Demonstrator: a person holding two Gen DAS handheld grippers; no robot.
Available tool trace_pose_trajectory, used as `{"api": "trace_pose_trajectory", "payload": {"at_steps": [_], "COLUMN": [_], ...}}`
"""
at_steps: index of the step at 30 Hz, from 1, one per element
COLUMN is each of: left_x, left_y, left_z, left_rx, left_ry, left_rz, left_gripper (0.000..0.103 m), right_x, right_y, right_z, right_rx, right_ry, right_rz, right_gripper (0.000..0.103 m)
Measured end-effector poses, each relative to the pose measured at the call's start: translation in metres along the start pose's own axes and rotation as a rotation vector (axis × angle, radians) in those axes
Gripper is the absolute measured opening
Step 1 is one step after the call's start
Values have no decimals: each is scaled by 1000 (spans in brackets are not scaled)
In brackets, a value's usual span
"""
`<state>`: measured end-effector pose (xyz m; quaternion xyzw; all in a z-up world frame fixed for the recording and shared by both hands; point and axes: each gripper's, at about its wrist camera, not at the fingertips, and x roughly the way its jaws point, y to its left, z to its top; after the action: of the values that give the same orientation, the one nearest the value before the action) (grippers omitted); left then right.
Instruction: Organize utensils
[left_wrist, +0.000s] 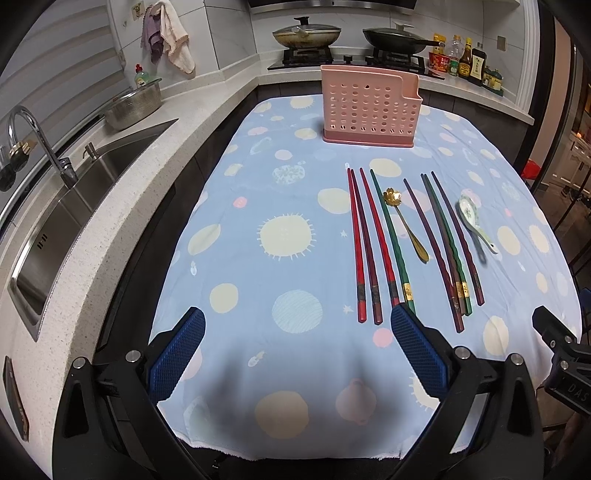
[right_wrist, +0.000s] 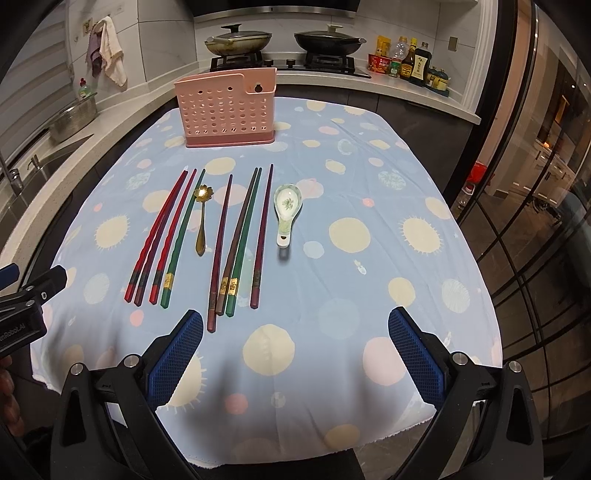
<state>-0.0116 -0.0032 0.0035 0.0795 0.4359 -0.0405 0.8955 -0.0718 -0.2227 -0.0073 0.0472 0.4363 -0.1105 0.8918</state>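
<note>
Both tools, left tool (left_wrist: 297, 326) and right tool (right_wrist: 295, 326), hover wide open and empty; chopsticks (right_wrist: 240, 236) are best pinched near their banded ends for the pink holder (right_wrist: 227, 107).

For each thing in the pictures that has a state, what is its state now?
left tongs: open, holding nothing.
right tongs: open, holding nothing.
pink utensil holder: upright on the cloth, nothing visible inside.
chopsticks: lying flat on the cloth in a row.
gold spoon: lying flat among the chopsticks.
ceramic spoon: lying bowl up, beside the chopsticks.
two pans: lids on.
</note>
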Motion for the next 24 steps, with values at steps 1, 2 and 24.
{"api": "trace_pose_trajectory", "payload": {"at_steps": [1, 2, 24], "left_x": [0, 1, 3], "left_y": [1, 1, 1], "left_z": [1, 1, 2], "left_rx": [-1, -2, -5], "left_ry": [1, 2, 11], "left_rz": [-1, -2, -10], "left_gripper": [96, 96, 96], "right_x": [0, 0, 0], "right_y": [0, 0, 0], "right_z": [0, 0, 1], "right_rx": [0, 0, 0], "right_ry": [0, 0, 1], "right_rz": [1, -1, 1], "right_gripper": [96, 96, 96]}}
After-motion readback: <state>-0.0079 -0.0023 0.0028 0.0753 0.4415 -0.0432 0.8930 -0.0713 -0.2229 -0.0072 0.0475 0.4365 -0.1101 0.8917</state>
